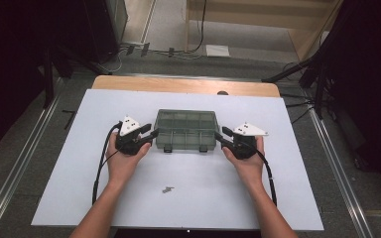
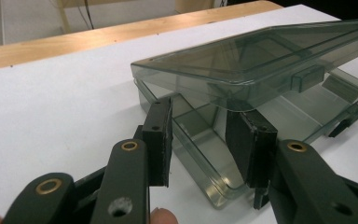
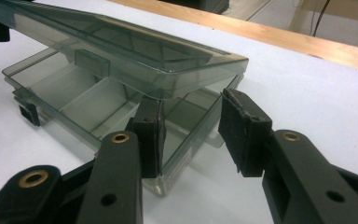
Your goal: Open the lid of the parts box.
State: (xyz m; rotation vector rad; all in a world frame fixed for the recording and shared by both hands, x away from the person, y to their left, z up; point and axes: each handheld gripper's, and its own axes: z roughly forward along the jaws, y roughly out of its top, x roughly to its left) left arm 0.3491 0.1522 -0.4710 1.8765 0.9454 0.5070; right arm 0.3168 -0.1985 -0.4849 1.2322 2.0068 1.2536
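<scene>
A smoky clear compartment box (image 1: pixel 186 130) lies on the white board (image 1: pixel 69 178), its latches toward me. Its lid (image 2: pixel 261 56) is raised a little at the front, and the compartments that show under it look bare. My left gripper (image 1: pixel 154 135) is at the box's left end. In the left gripper view it (image 2: pixel 200 140) straddles the end wall, one pad outside and the other inside under the lid's edge, with a wide gap. My right gripper (image 1: pixel 219 135) mirrors this at the right end (image 3: pixel 191 130). There the lid (image 3: pixel 135 51) rests just above the inner pad.
A small metal bit (image 1: pixel 167 189) lies on the board near me, between my forearms. The wooden table edge (image 1: pixel 178 85) runs behind the board. Dark stands and cables (image 1: pixel 322 84) flank the table on both sides.
</scene>
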